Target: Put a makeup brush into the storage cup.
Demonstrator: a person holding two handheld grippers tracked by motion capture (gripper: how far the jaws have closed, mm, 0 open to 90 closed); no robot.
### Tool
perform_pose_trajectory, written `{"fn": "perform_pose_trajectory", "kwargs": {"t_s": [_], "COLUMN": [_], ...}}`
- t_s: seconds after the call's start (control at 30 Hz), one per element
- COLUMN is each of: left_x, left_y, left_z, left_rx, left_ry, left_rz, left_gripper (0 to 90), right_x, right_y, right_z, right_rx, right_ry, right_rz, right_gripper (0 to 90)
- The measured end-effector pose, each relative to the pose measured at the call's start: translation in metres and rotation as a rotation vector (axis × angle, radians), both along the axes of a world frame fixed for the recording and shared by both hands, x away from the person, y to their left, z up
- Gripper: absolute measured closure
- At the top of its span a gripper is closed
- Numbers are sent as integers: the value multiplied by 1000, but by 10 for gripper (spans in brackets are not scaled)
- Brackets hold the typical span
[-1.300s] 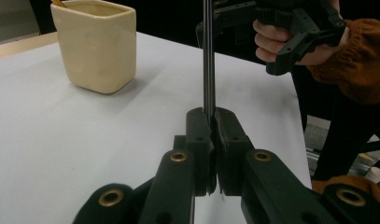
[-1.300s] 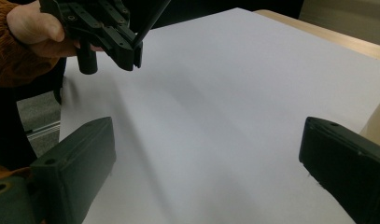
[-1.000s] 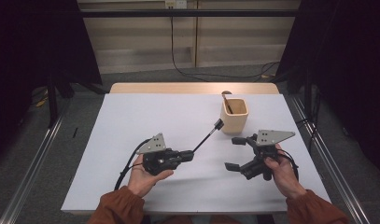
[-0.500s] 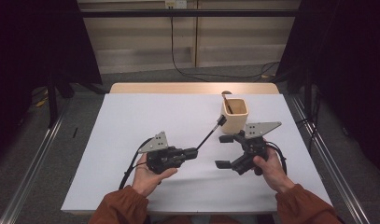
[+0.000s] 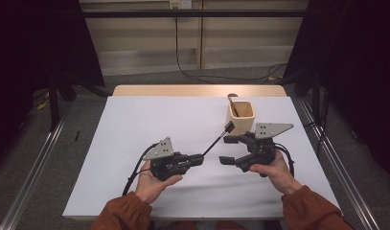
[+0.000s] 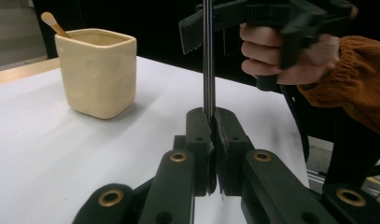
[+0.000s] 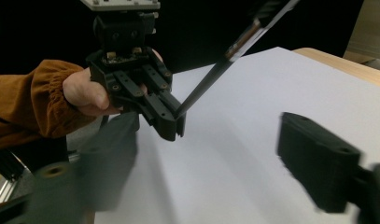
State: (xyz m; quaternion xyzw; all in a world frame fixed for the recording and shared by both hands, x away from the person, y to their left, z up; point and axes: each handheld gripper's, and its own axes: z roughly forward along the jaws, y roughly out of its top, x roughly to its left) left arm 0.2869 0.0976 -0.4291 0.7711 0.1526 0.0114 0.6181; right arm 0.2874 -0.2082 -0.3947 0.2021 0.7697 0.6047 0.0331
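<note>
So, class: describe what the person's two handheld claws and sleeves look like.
Both the left claw and the right claw are black, each with two blocky jaws on arms with brass-ringed pivots, topped by a grey three-cornered plate, trailing a black cable. The sleeves are rust-orange knit.

Overall light: even and soft from above; the white table [image 5: 135, 143] is bright, with dark surroundings on both sides.
Shadows: faint and short; a soft one lies beside the cream cup [image 6: 96, 70] in the left gripper view.
Glare: none on the table sheet.
Blur: in the right gripper view, the right hand-held gripper [image 7: 206, 172] has smeared, out-of-focus jaws; the left hand-held gripper [image 7: 171, 123] beyond is sharper.
Focus: the left gripper view is crisp throughout, slightly soft at its bottom edge.
</note>
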Motion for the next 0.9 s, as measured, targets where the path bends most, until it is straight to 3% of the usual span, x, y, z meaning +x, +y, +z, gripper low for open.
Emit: {"fn": "perform_pose_trajectory", "kwargs": {"t_s": [0.17, 0.3, 0.8, 0.9], "left_x": [-1, -2, -5, -5], "left_y": [-1, -1, -5, -6], "left_z": [-2, -1, -5, -6], "left_rx": [6, 10, 28, 21], "left_ry": [3, -1, -5, -3], "left_rz": [-24, -29, -52, -52], "left_gripper": [854, 854, 855, 854], "right_x": [2, 3, 4, 4], "right_y": [0, 0, -2, -3], "right_z": [1, 2, 3, 4], "right_rx": [16, 38, 70, 87], "right_ry": [6, 8, 26, 29], "right_rz": [22, 31, 47, 58], "right_gripper": [473, 555, 680, 753]}}
